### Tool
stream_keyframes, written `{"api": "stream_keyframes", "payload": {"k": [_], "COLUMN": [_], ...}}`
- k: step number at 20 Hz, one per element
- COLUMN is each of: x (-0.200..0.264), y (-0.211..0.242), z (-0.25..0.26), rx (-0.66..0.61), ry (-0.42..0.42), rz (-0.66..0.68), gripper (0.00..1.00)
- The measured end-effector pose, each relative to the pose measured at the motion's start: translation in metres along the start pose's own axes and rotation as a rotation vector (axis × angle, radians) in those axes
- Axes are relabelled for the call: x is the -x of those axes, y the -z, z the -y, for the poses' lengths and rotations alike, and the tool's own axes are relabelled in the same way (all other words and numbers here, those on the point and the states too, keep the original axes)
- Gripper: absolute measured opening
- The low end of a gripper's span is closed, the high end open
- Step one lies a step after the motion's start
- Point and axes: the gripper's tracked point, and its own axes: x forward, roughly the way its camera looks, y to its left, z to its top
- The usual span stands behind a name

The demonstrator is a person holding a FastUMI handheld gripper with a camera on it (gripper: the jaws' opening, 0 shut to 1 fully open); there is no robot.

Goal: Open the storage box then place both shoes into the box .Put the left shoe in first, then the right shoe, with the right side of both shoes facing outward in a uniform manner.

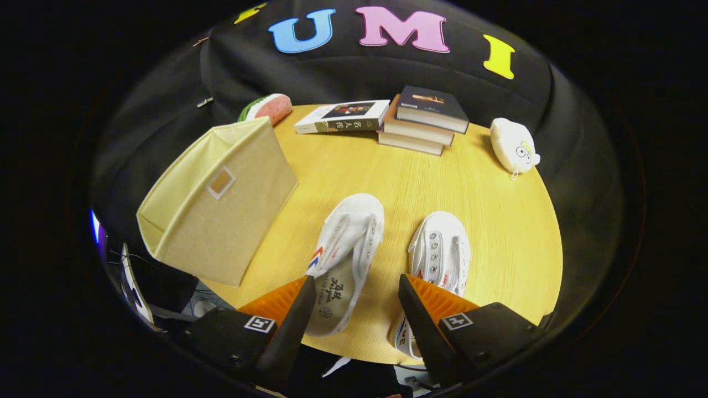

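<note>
A beige fabric storage box (218, 204) with its lid closed stands on the round wooden table (498, 232), left of the shoes. Two white canvas shoes lie side by side with toes pointing away from me. One shoe (345, 249) lies between my fingers, its heel near the left finger. The other shoe (442, 254) lies beside it, its heel hidden under the right finger. My gripper (357, 290) hovers above the shoes' heels, open, with nothing held between its fingers.
At the table's far side lie a single book (343, 116) and a stack of books (426, 119). A watermelon-slice plush (268, 106) sits behind the box. A white plush toy (514, 145) rests at the far right. Cables hang below the table's near-left edge.
</note>
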Motion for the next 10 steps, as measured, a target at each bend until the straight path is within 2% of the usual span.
{"api": "stream_keyframes", "payload": {"k": [3, 6, 9, 10], "x": [-0.027, -0.051, -0.072, -0.077], "y": [0.009, 0.004, 0.001, 0.007], "z": [0.002, 0.001, 0.002, -0.003], "rx": [-0.023, -0.068, -0.151, -0.193], "ry": [0.015, 0.03, 0.062, 0.031], "rz": [-0.041, -0.041, -0.031, -0.058], "gripper": [0.79, 0.73, 0.57, 0.53]}}
